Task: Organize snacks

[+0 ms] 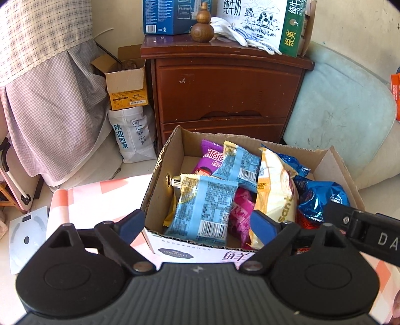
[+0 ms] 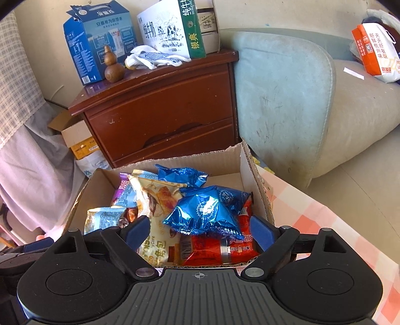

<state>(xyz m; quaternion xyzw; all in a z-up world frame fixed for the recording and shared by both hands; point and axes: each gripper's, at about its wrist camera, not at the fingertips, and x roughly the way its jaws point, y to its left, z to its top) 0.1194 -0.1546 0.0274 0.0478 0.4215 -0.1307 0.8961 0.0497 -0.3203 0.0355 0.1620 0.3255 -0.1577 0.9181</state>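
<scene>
The cardboard box [image 1: 346, 175] sits on a desk [image 1: 82, 200] covered with a pink-and-white checked cloth, and every snack in sight lies inside that box.

Seen from the left wrist, going from the box's left wall rightward: a light blue packet [image 1: 205, 207] with a barcode leans against the near left corner, with a second light blue packet [image 1: 241, 162] behind it. A purple packet [image 1: 210, 156] stands toward the box's far wall. A magenta packet [image 1: 241, 212] is wedged low beside the front blue one. A cream croissant bag [image 1: 275, 185] stands in the middle of the box, and crinkled blue foil packets [image 1: 322, 197] fill the right side.

The left claw [image 1: 198, 222] hangs over the box's near left corner, spread wide with nothing pressed between its pads; the front blue packet lies in the gap, untouched as far as can be seen.

From the right wrist, the croissant bag [image 2: 155, 205] lies left of centre in the box [image 2: 250, 170], a blue foil packet [image 2: 207, 212] rests on top of a red packet [image 2: 220, 247] at the near right corner. The right claw [image 2: 200, 232] also stands wide over these, gripping nothing.

Behind the box stands a dark wooden nightstand [image 1: 225, 87] carrying a wooden gourd [image 1: 202, 25] and a milk carton case [image 1: 262, 22].
</scene>
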